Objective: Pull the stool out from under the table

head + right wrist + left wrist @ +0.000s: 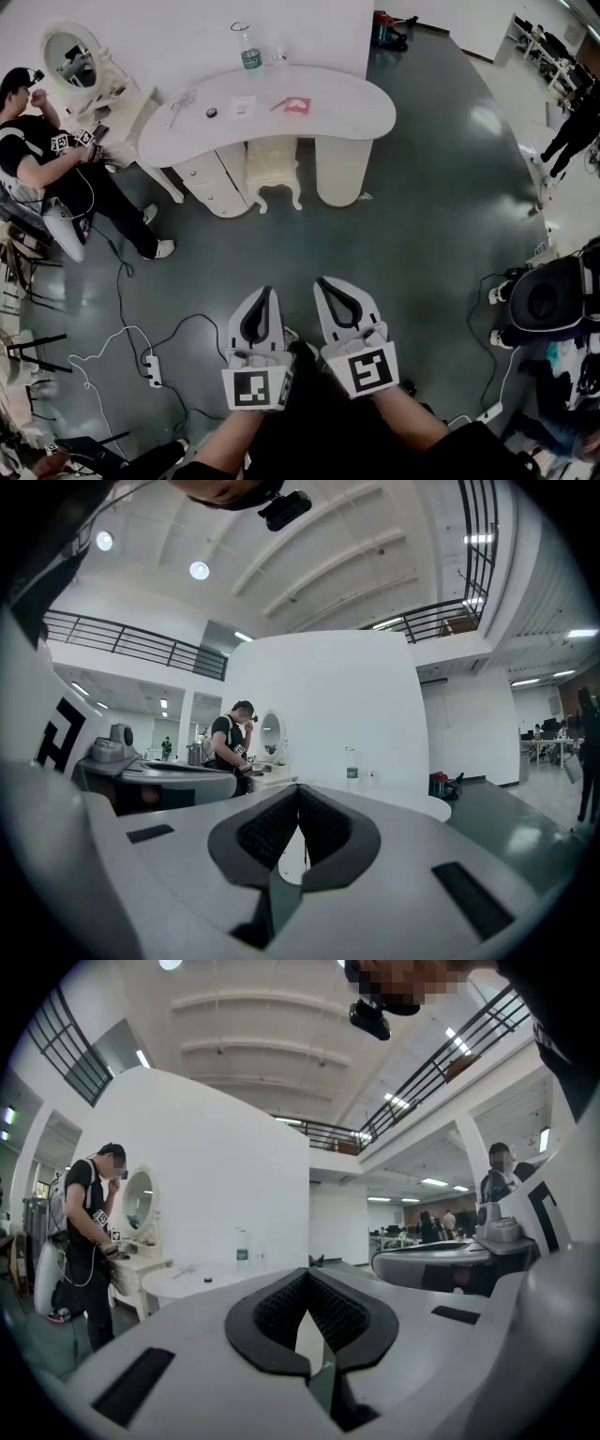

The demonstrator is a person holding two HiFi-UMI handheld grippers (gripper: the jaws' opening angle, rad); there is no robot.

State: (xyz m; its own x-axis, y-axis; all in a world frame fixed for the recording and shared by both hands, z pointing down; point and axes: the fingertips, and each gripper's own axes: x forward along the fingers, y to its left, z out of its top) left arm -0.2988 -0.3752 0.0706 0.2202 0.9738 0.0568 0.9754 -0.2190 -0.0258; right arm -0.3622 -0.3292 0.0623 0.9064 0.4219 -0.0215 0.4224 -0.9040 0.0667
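And here we are at the very start: the approach, with nothing gripped yet. The left claw (266, 292) and right claw (322, 282) sit side by side at six o'clock in the head view. Both are pinched fully closed on nothing, black pads meeting with only air between them, and both point level across the room. Dead ahead at twelve o'clock, well apart from both claws across the open dark floor (422, 234), is the target. The cream stool (273, 167) is tucked into the knee gap of the white curved counter (370, 120), with its seat partly beneath the front edge and its curved legs showing below. The drawer unit (214, 184) is just beside it at its nine o'clock and the rounded pedestal (342, 169) at its three o'clock. On top there's a water bottle (249, 49) at the back edge and a pink card (292, 105) near the middle, neither in the way. A seated person (56, 155) is off at ten o'clock, clear of the path. So, my read: the pull hasn't begun. The next move calls for closing that gap, dropping low, opening at least one claw and taking the seat's front rim or a leg. Then it's a straight draw back toward six o'clock, keeping the stool clear of drawers and pedestal.
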